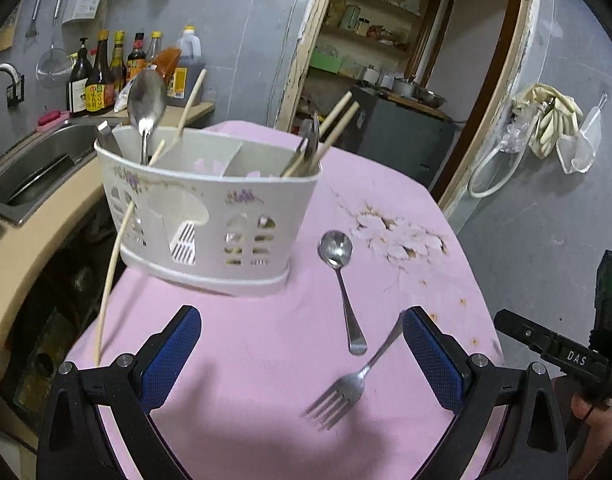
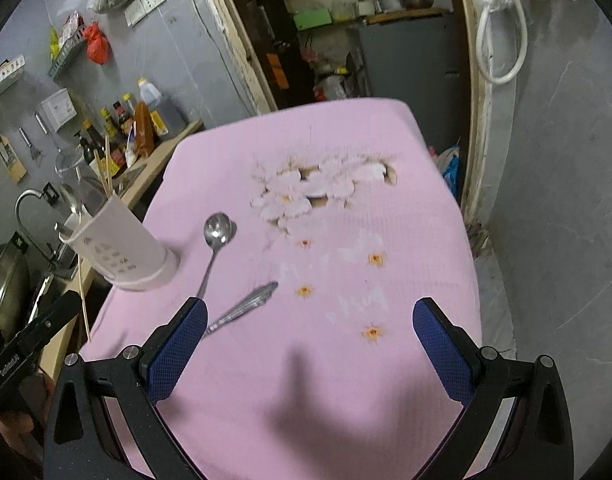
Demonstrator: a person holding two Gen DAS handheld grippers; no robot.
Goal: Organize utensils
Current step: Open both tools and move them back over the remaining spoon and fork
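Note:
A white utensil holder point(image 1: 202, 216) stands on the pink tablecloth point(image 1: 266, 340), with a spoon, chopsticks and other utensils in its compartments. A loose spoon point(image 1: 342, 280) and a fork point(image 1: 354, 380) lie on the cloth to its right. One chopstick point(image 1: 112, 272) leans against the holder's left side. My left gripper point(image 1: 302, 356) is open and empty, low over the cloth in front of the holder. My right gripper point(image 2: 310, 348) is open and empty; the holder point(image 2: 118, 248), the spoon point(image 2: 214, 248) and the fork point(image 2: 246, 306) lie to its front left.
A sink point(image 1: 34, 168) and a counter with sauce bottles point(image 1: 106, 76) lie left of the table. A doorway with shelves point(image 1: 386, 40) is behind. The table's right edge point(image 2: 466, 240) drops to the floor. The right gripper's body point(image 1: 566, 352) shows at the left view's right edge.

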